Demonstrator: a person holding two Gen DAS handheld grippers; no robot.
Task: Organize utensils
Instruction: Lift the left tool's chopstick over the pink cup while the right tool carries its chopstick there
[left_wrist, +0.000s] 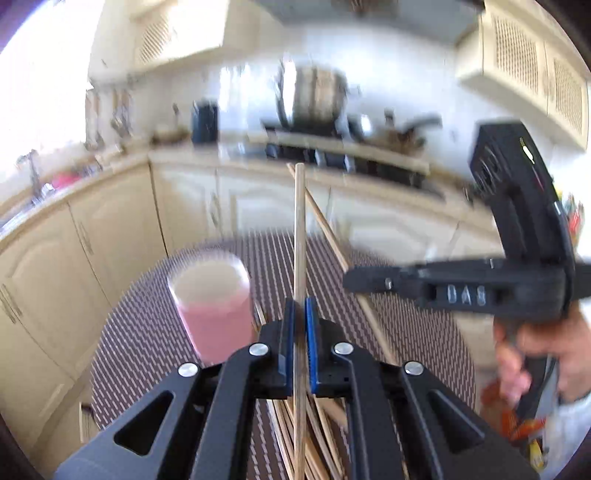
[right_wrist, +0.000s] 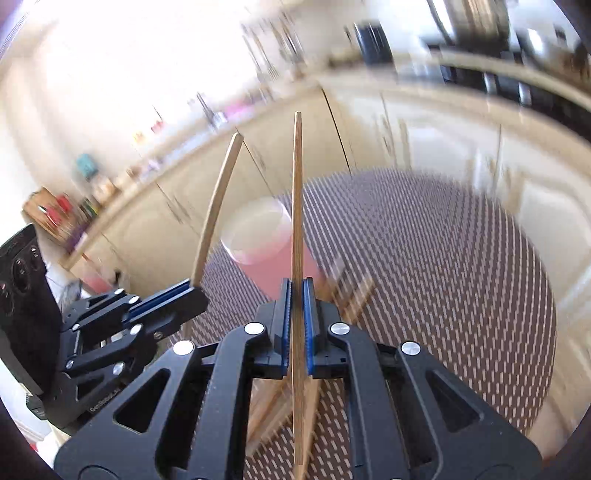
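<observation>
My left gripper (left_wrist: 300, 306) is shut on a wooden chopstick (left_wrist: 300, 221) that points up and away between its blue pads. A translucent pink cup (left_wrist: 214, 306) stands on the round patterned table (left_wrist: 147, 332), just left of that gripper. Several loose chopsticks (left_wrist: 317, 424) lie on the table under it. My right gripper (right_wrist: 297, 288) is shut on a second chopstick (right_wrist: 297, 203), with the pink cup (right_wrist: 258, 251) behind it. Each gripper shows in the other's view: the right gripper (left_wrist: 349, 282) with its slanted chopstick (left_wrist: 321, 218), and the left gripper (right_wrist: 197, 291) with its chopstick (right_wrist: 218, 206). Both views are motion-blurred.
Cream kitchen cabinets (left_wrist: 110, 236) and a counter curve behind the table. A steel pot (left_wrist: 314, 96) sits on the stove, with a sink tap (left_wrist: 33, 173) at far left. A person's hand (left_wrist: 535, 354) grips the right tool's handle. More chopsticks (right_wrist: 273, 406) lie under the right gripper.
</observation>
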